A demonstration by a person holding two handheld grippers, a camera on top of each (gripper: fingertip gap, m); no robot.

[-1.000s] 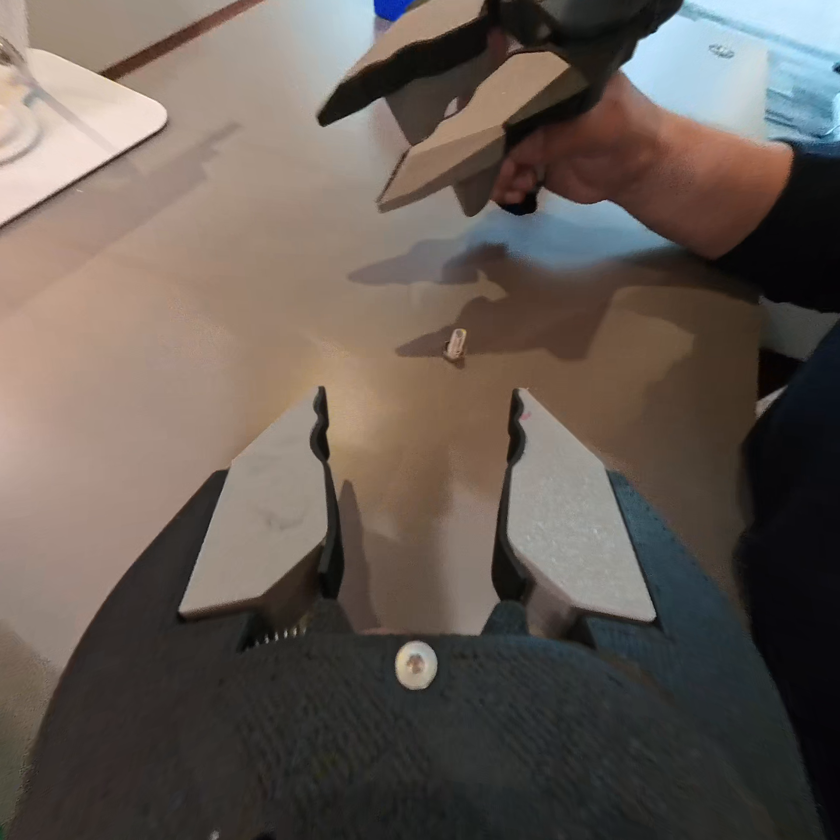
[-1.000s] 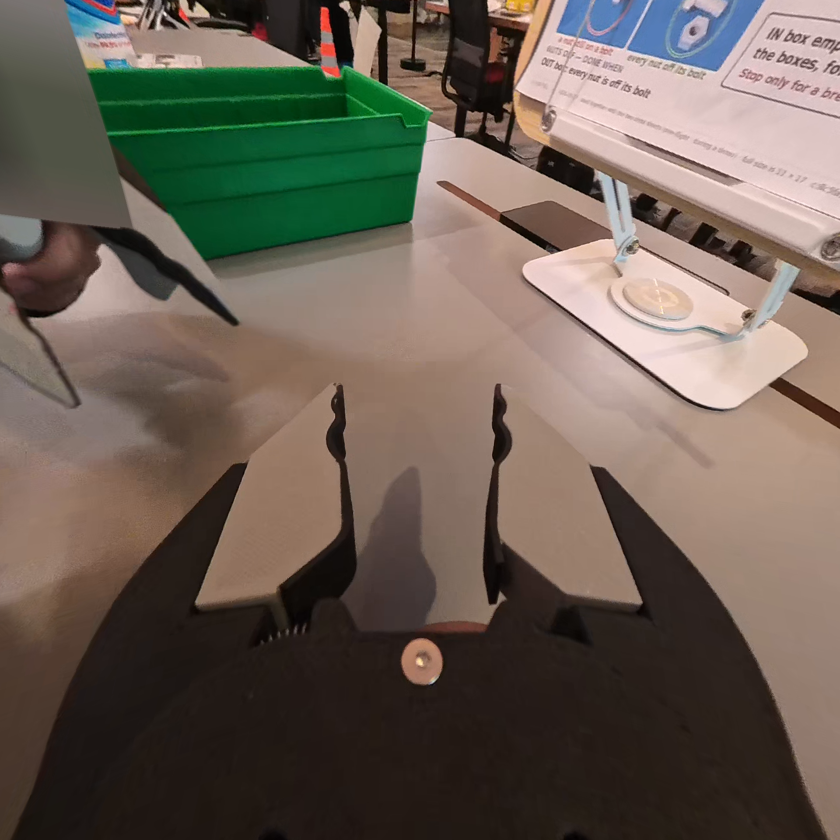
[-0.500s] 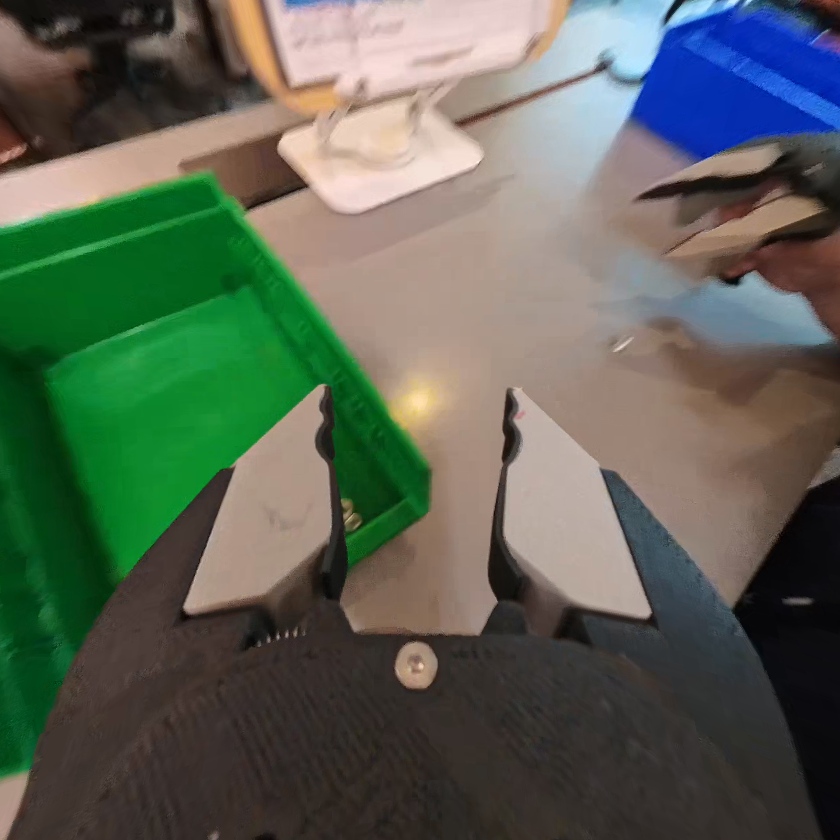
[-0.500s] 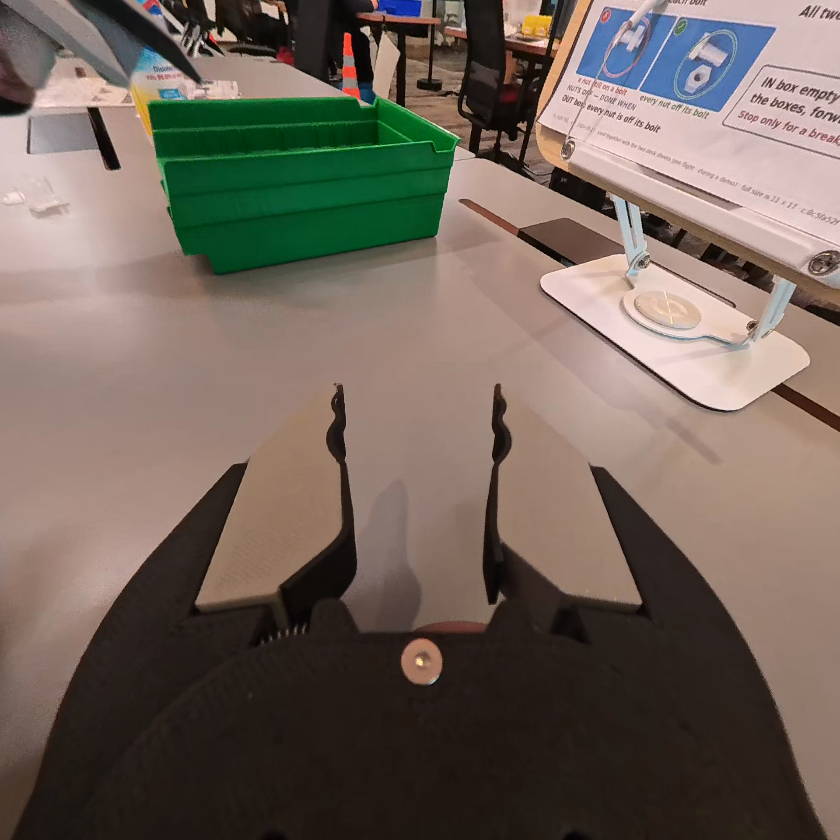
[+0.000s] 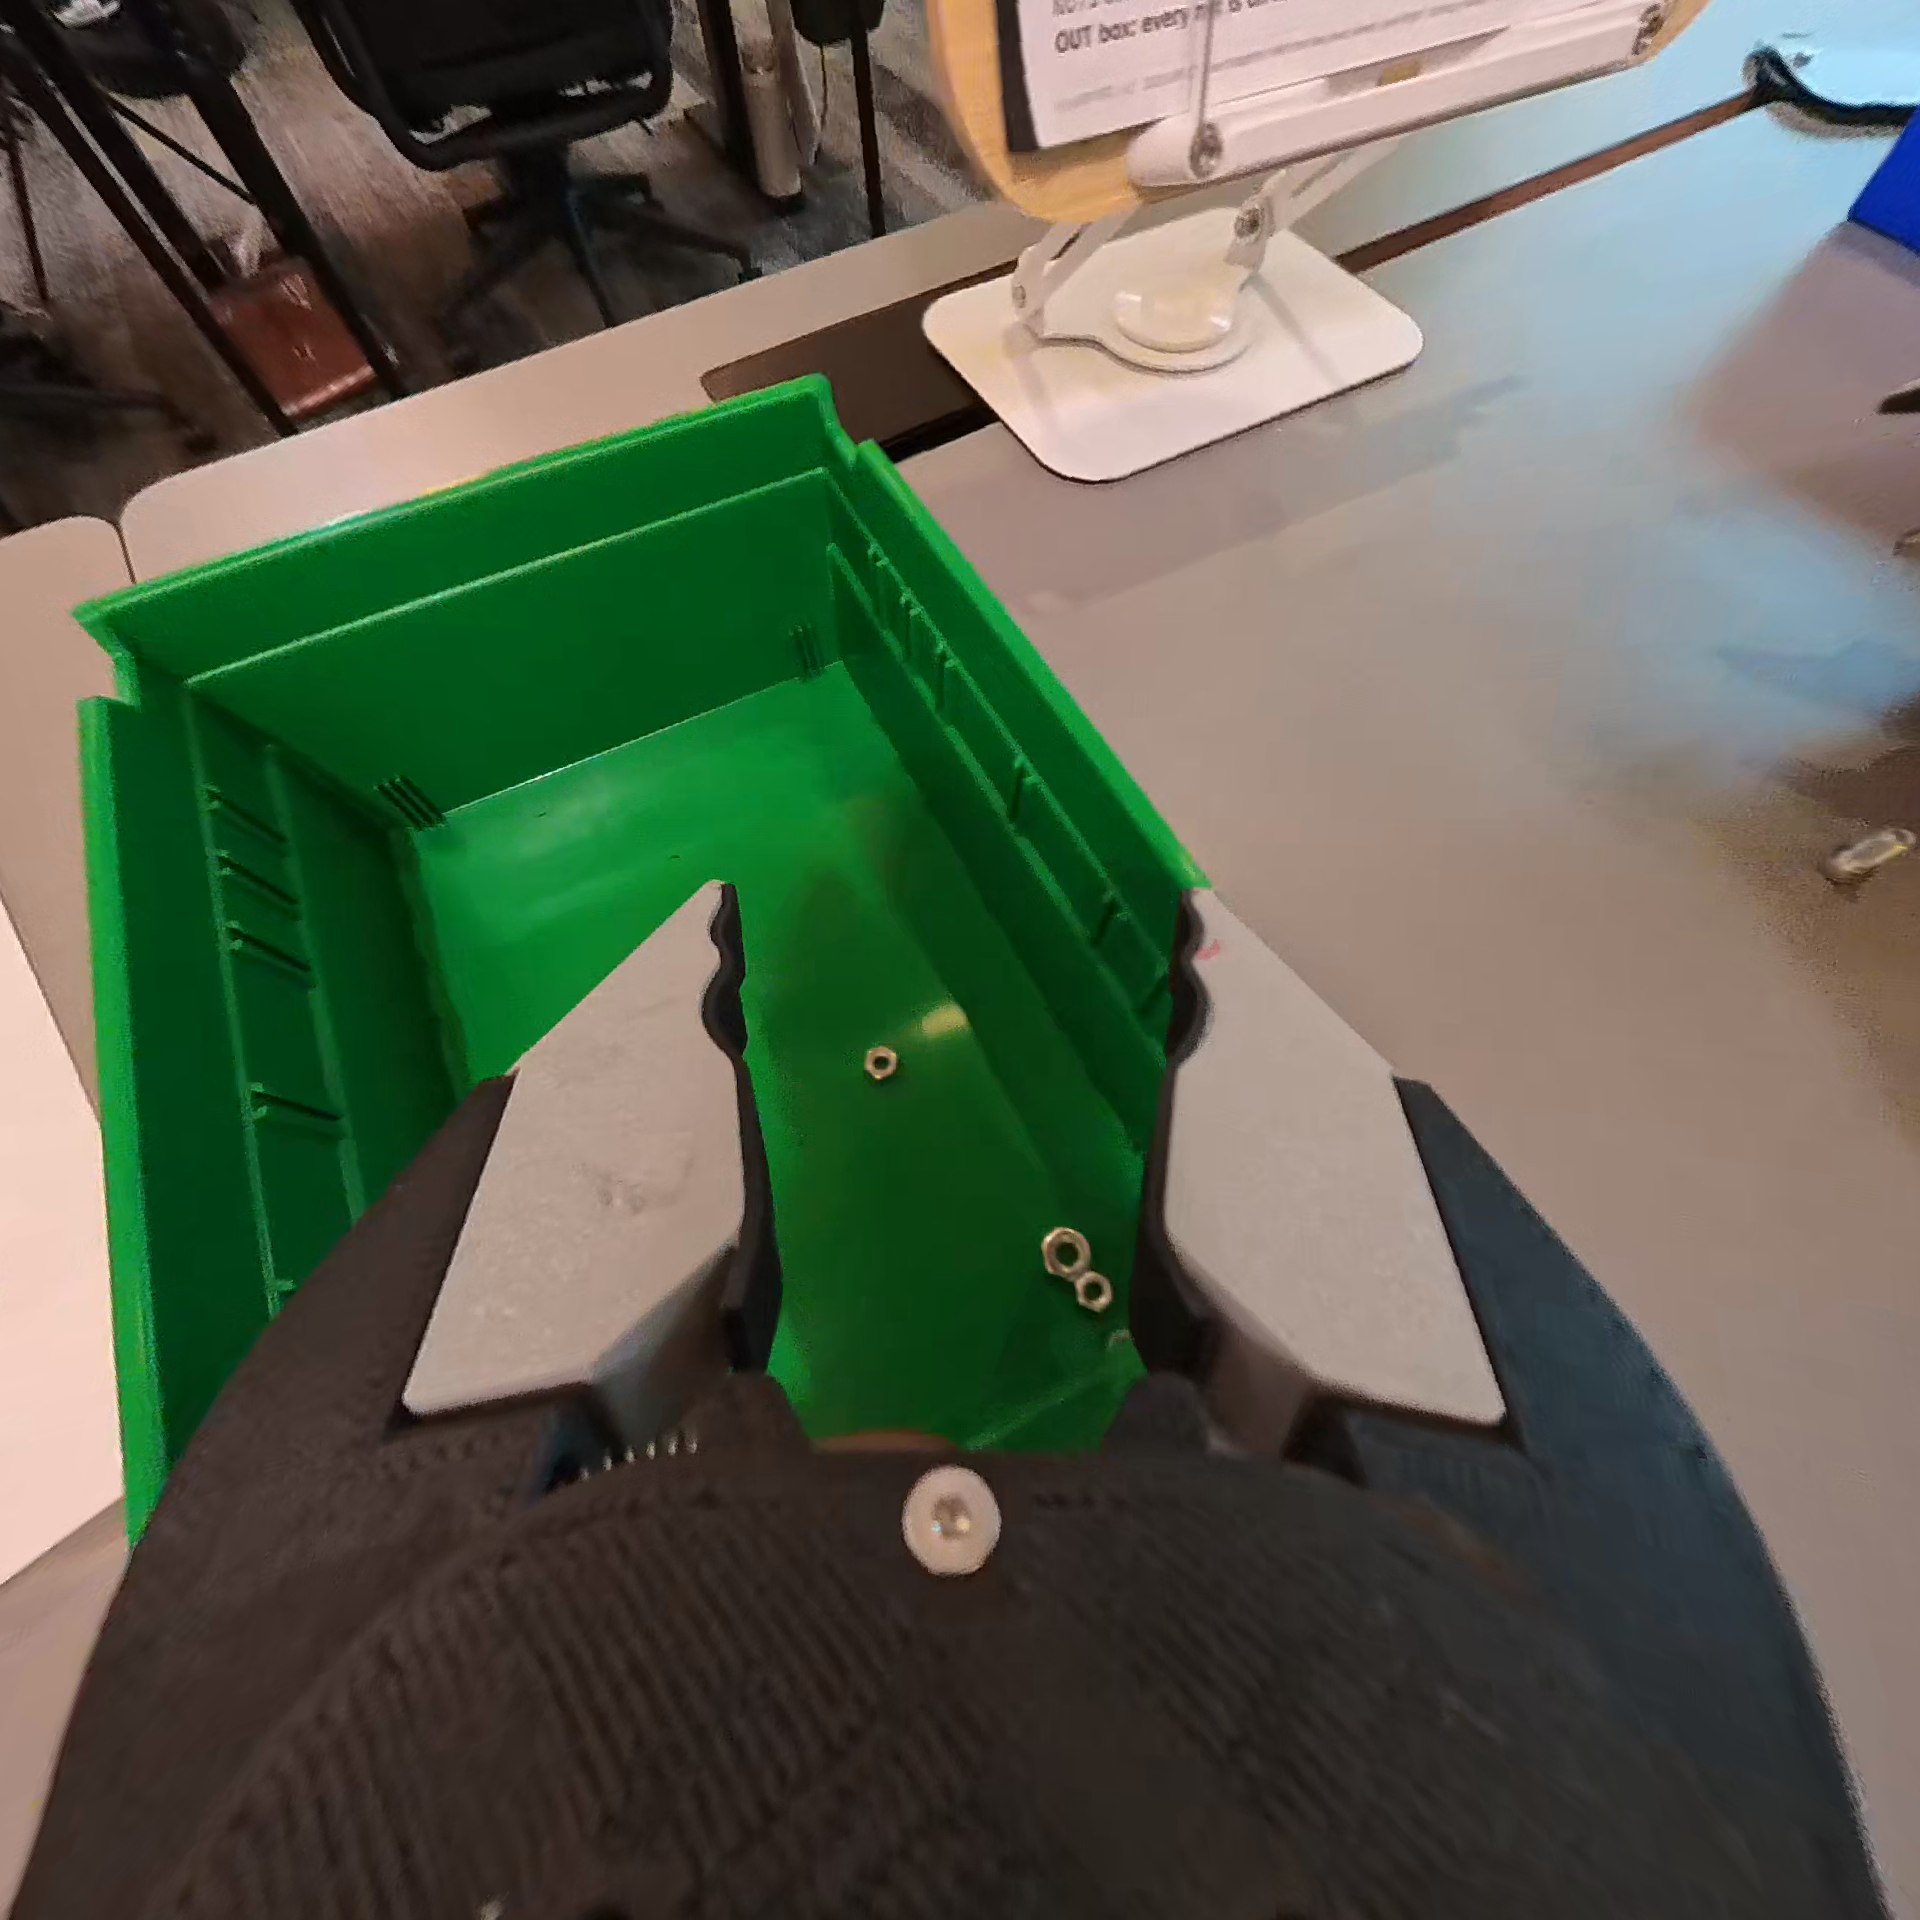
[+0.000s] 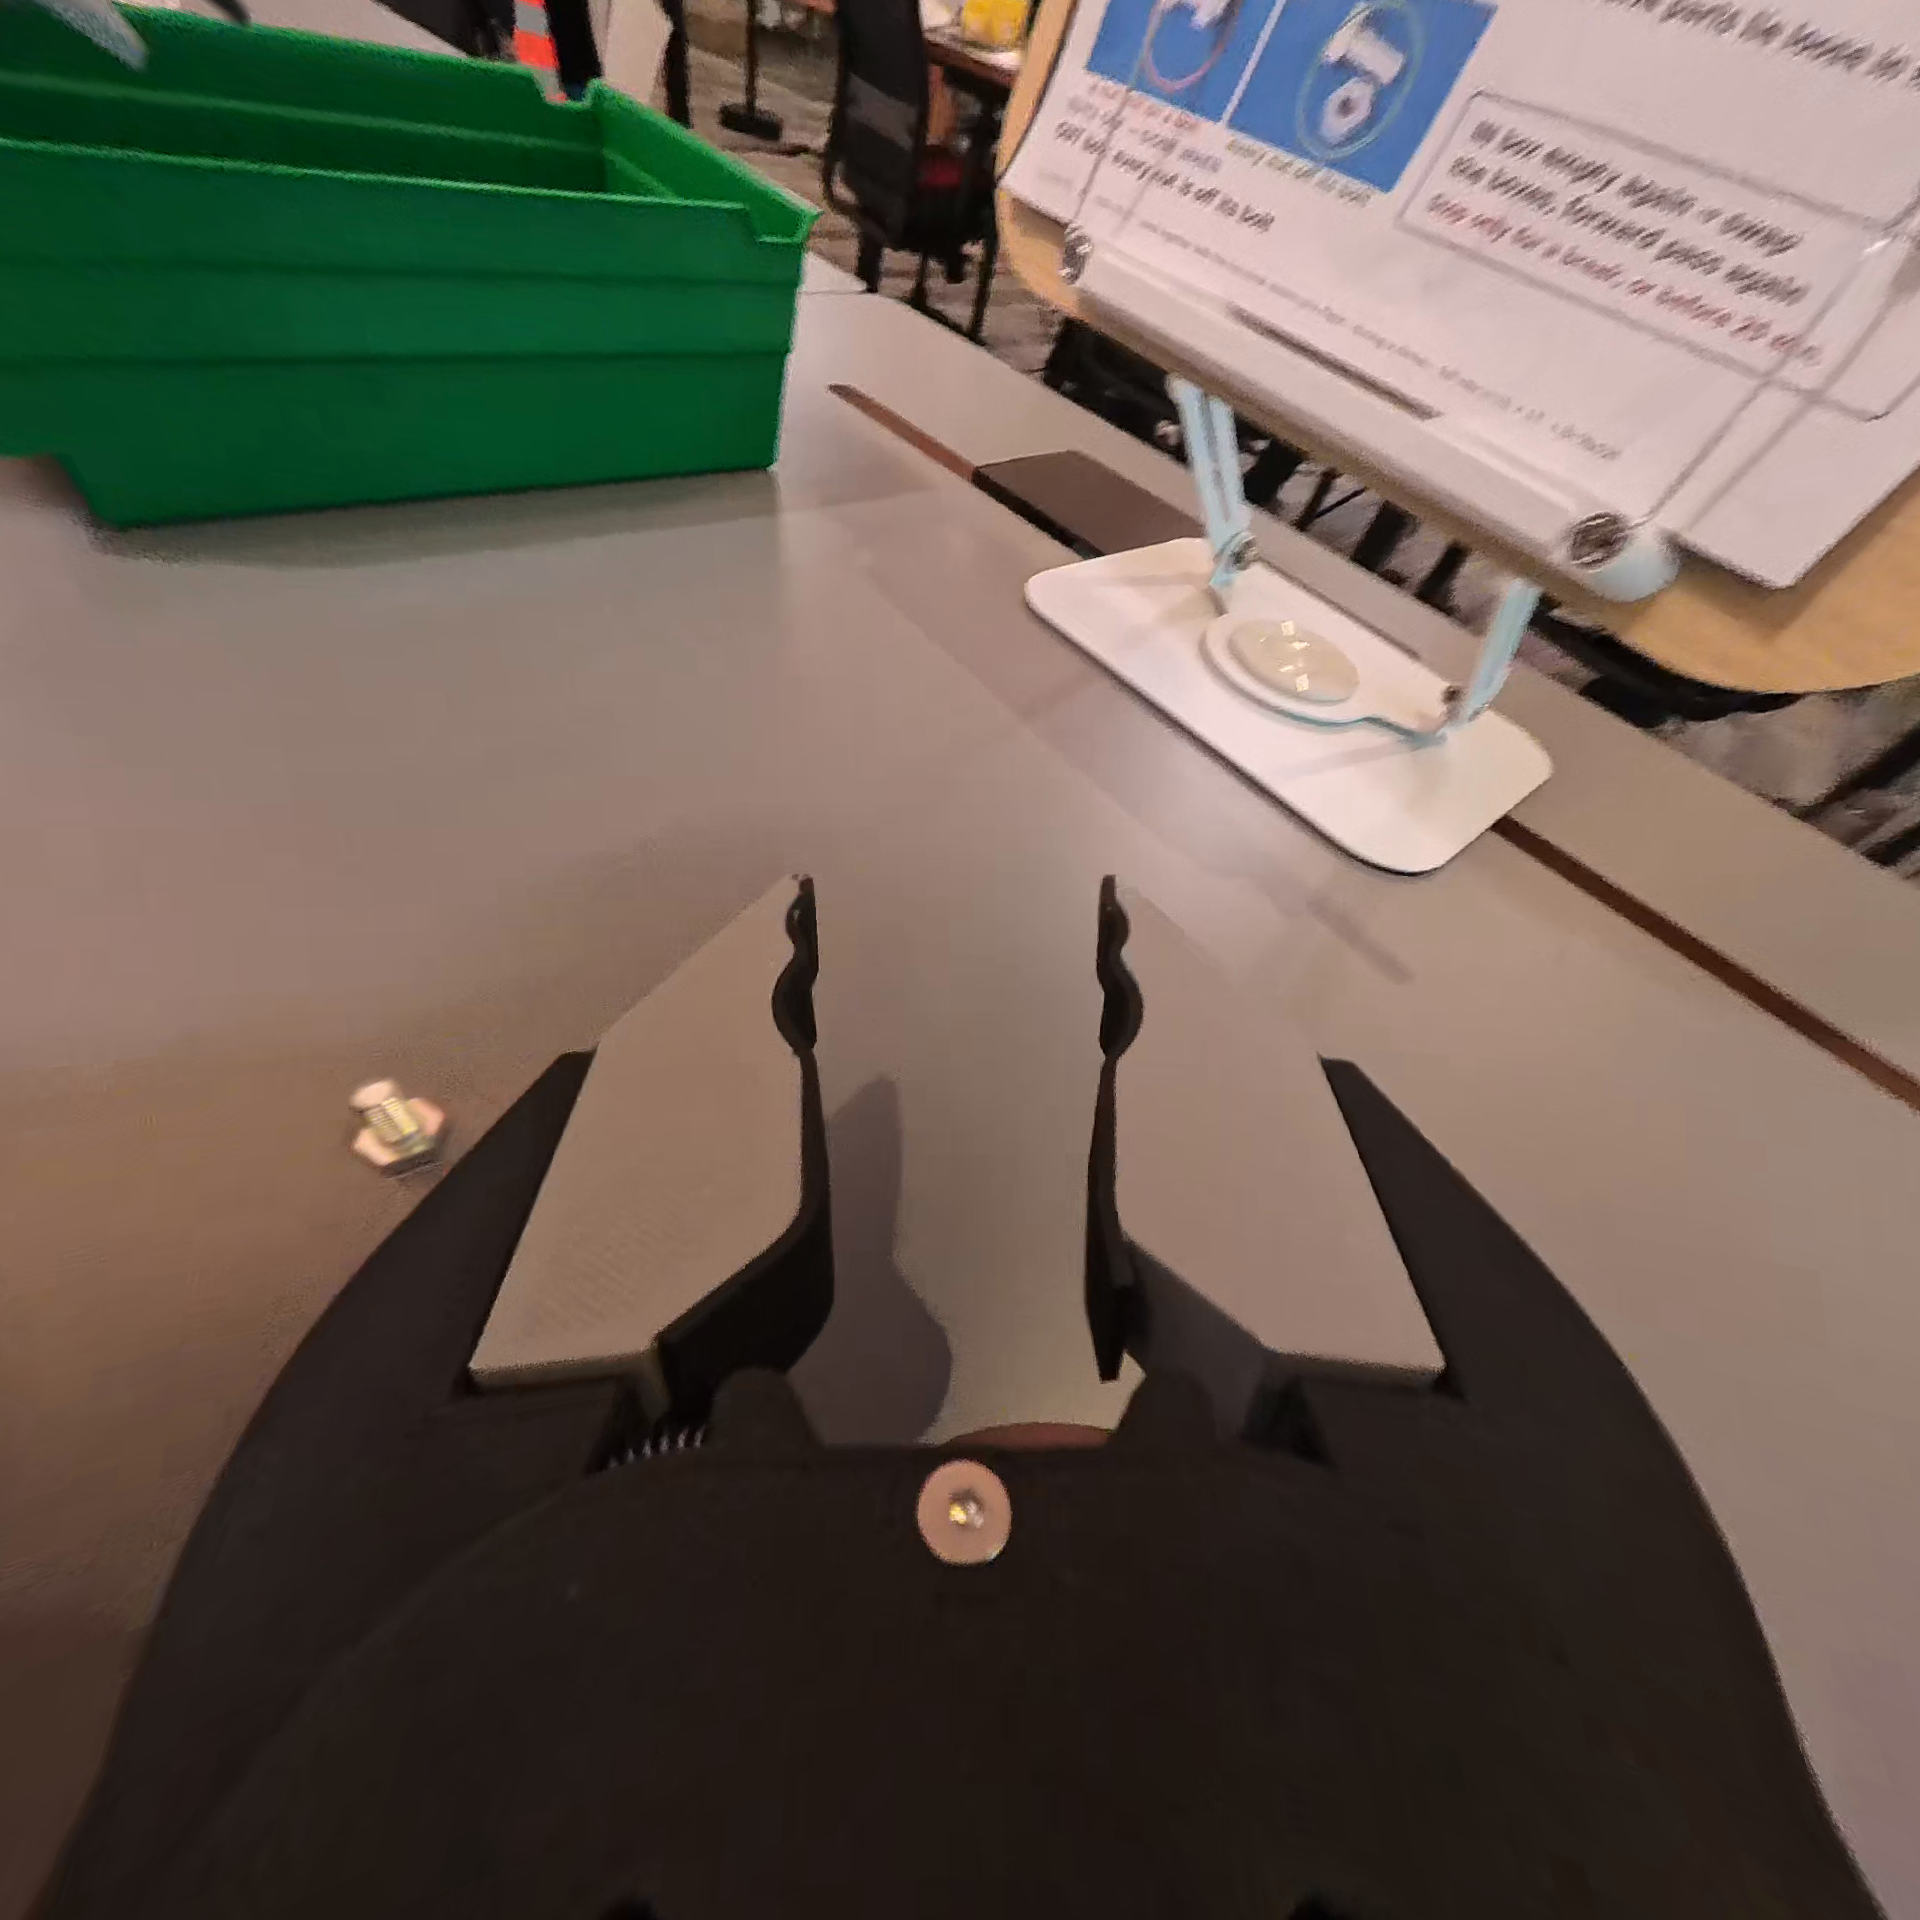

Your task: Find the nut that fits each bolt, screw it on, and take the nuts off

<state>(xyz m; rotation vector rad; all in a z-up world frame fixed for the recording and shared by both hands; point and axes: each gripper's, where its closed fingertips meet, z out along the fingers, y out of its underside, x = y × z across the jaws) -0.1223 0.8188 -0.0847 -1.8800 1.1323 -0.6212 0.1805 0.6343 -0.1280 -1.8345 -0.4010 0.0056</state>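
Note:
My left gripper (image 5: 956, 914) is open and empty, held above the near end of a green bin (image 5: 312, 748). On the bin's floor lie three small nuts: one alone (image 5: 881, 1062) and two close together (image 5: 1062, 1249) (image 5: 1093, 1291). A short bolt (image 5: 1870, 854) lies on the grey table at the right edge of the left wrist view. My right gripper (image 6: 956, 894) is open and empty, low over bare table. The bolt with a nut on it (image 6: 397, 1127) lies to the left of my right gripper's left finger (image 6: 717, 1091).
A white stand (image 6: 1288, 717) carries a tilted instruction board (image 6: 1507, 239) at the table's far right; it also shows in the left wrist view (image 5: 1174, 332). The green bin (image 6: 395, 343) stands at the far left in the right wrist view. Chairs stand beyond the table. Left tips to right tips: about 35 cm. The short bolt (image 5: 1870, 854) is closer to my right gripper, around 10 cm from its tips; the left tips are 30 cm off. The right camera catches it too, in the right wrist view (image 6: 384, 1118).
My left gripper swung left from the bolt on the table to above the green bin. My right gripper dropped lower and its jaws narrowed a little; the bolt came into its view.

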